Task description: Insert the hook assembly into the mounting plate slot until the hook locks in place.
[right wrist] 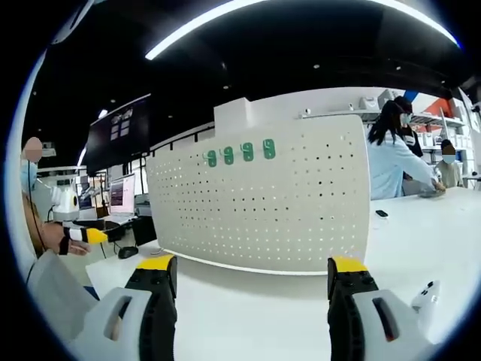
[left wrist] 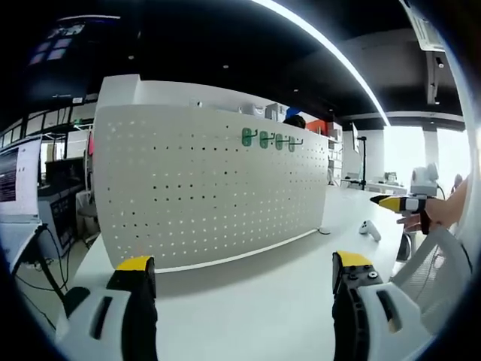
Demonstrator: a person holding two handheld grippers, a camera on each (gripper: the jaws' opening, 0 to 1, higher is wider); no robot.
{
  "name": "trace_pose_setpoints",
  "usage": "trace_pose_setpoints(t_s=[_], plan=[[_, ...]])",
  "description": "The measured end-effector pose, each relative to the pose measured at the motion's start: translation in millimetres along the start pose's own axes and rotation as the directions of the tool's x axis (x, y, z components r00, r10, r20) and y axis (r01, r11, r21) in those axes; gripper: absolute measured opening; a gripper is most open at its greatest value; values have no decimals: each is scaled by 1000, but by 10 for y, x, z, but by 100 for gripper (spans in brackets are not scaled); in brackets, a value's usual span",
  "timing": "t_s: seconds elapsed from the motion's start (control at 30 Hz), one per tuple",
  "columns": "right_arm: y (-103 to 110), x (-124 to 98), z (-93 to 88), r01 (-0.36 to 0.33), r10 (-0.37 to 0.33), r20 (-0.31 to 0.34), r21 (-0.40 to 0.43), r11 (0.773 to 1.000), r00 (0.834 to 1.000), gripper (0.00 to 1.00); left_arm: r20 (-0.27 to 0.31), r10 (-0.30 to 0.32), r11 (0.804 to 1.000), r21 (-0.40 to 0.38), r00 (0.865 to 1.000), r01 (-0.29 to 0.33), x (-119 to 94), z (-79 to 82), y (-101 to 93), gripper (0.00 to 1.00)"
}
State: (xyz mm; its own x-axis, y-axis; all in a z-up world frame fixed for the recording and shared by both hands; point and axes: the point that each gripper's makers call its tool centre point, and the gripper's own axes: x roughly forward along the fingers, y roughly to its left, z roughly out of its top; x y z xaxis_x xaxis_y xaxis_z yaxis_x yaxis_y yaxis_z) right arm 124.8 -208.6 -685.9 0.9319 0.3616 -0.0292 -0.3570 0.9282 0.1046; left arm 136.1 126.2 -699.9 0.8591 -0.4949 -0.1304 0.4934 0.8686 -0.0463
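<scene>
Both grippers stand with jaws wide apart and nothing between them: the left gripper [left wrist: 244,274] and the right gripper [right wrist: 252,274] hover above the white table [left wrist: 255,301]. Beyond them stands the upright white pegboard [left wrist: 210,188], with four green hooks [left wrist: 270,140] hanging in a row near its top edge.
</scene>
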Motion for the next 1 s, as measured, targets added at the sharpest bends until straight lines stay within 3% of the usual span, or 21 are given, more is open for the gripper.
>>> trace_pose_setpoints(t_s=[1.0], plan=[[-15, 5, -59, 8, -7, -20, 3, 1000, 1000, 80, -15, -1, 1000, 23, 1000, 1, 9, -37, -38, 100]])
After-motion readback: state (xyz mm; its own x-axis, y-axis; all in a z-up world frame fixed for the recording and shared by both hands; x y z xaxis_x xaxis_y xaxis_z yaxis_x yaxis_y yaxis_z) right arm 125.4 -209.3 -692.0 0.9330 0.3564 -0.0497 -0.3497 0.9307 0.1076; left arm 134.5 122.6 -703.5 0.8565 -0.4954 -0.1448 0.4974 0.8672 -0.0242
